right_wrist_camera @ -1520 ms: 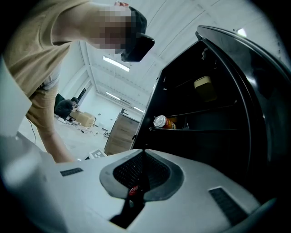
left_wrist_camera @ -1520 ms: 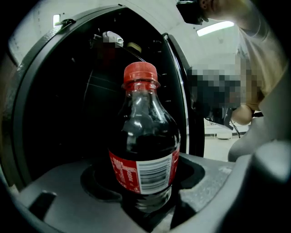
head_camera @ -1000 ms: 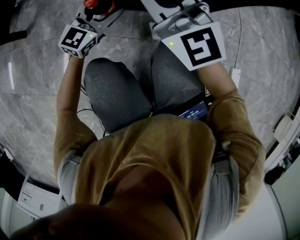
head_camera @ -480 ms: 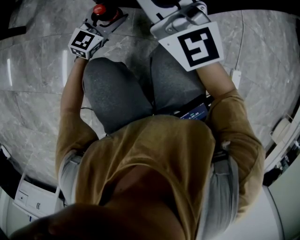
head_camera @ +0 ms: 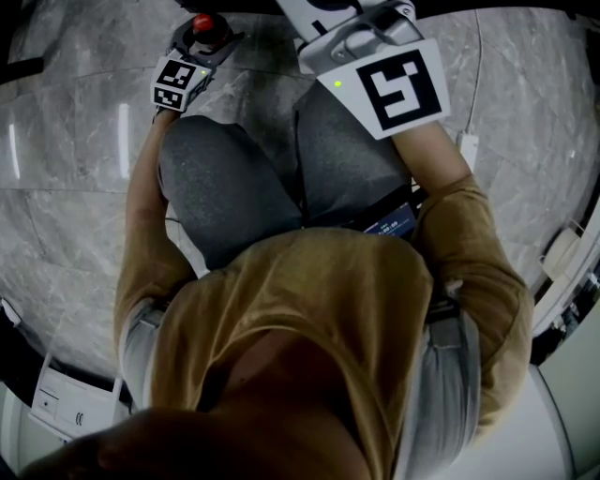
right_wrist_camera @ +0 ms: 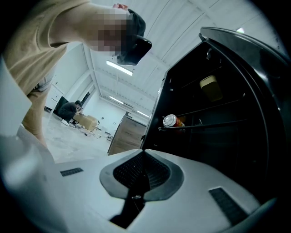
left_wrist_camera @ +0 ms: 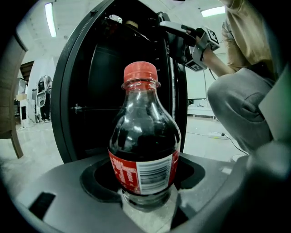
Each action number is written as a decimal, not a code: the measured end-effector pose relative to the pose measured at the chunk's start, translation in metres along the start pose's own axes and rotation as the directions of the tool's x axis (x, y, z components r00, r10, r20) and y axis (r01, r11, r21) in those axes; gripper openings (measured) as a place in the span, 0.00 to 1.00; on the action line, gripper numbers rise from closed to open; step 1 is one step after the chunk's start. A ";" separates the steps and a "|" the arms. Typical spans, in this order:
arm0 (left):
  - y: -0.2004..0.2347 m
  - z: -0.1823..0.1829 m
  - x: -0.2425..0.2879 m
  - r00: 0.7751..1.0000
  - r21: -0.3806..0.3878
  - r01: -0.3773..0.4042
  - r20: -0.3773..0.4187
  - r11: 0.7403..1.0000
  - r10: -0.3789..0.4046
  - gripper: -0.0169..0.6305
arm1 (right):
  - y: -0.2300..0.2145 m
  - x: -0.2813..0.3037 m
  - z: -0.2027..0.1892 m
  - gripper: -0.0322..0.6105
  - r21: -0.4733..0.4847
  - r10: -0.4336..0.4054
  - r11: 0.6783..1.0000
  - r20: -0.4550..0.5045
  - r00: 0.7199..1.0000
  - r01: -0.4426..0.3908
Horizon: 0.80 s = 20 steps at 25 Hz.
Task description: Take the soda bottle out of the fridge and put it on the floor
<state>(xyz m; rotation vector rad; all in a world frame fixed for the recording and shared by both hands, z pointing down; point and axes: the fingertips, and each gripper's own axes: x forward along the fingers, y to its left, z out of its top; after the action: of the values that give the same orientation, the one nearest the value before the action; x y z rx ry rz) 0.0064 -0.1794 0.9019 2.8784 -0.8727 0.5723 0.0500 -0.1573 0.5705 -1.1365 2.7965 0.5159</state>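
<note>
The soda bottle [left_wrist_camera: 144,141] holds dark cola and has a red cap and a red label. It stands upright between the jaws of my left gripper [left_wrist_camera: 145,184], which is shut on its lower body; the bottle's base is hidden. In the head view the red cap [head_camera: 202,22] shows just beyond the left gripper [head_camera: 190,52], low over the marble floor [head_camera: 75,169] ahead of my left knee. The black fridge [left_wrist_camera: 77,91] stands open behind the bottle. My right gripper [right_wrist_camera: 140,159] is shut with nothing in it, held up by the fridge opening.
Inside the fridge a can [right_wrist_camera: 172,120] lies on a wire shelf and a pale cup [right_wrist_camera: 210,87] stands higher up. My bent knees [head_camera: 225,187] fill the middle of the head view. A white cable [head_camera: 472,150] runs over the floor at the right.
My left gripper has sunk toward the floor with the bottle in it, shrinking in the head view. The right gripper has stayed where it was.
</note>
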 end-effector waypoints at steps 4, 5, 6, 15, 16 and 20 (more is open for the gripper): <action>-0.002 -0.019 0.018 0.999 -0.009 0.006 -0.033 1.000 -0.007 0.50 | 0.003 0.001 -0.002 0.05 -0.003 0.017 1.000 -0.007 1.000 -0.017; -0.003 -0.023 0.023 0.999 -0.015 0.010 -0.036 1.000 -0.010 0.50 | 0.003 0.001 -0.004 0.05 -0.004 0.020 1.000 -0.010 1.000 -0.020; -0.005 -0.028 0.028 0.999 -0.020 0.014 -0.039 1.000 -0.015 0.50 | 0.004 0.000 -0.005 0.05 -0.005 0.022 1.000 -0.014 1.000 -0.022; -0.016 -0.068 0.056 0.996 -0.062 0.014 -0.086 0.998 -0.020 0.50 | 0.006 -0.002 -0.016 0.05 0.000 0.029 1.000 -0.037 0.999 -0.029; -0.016 -0.070 0.058 0.996 -0.053 0.010 -0.091 0.999 -0.015 0.50 | 0.006 -0.002 -0.016 0.05 0.002 0.030 1.000 -0.039 0.999 -0.030; -0.010 -0.078 0.064 0.995 -0.039 -0.019 -0.103 0.999 0.015 0.50 | 0.007 -0.002 -0.016 0.05 0.000 0.036 0.999 -0.032 0.999 -0.036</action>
<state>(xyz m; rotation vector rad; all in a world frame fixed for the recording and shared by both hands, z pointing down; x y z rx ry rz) 0.0358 -0.1900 0.9980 2.7810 -0.8837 0.6895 0.0475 -0.1569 0.5875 -1.1067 2.8492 0.5057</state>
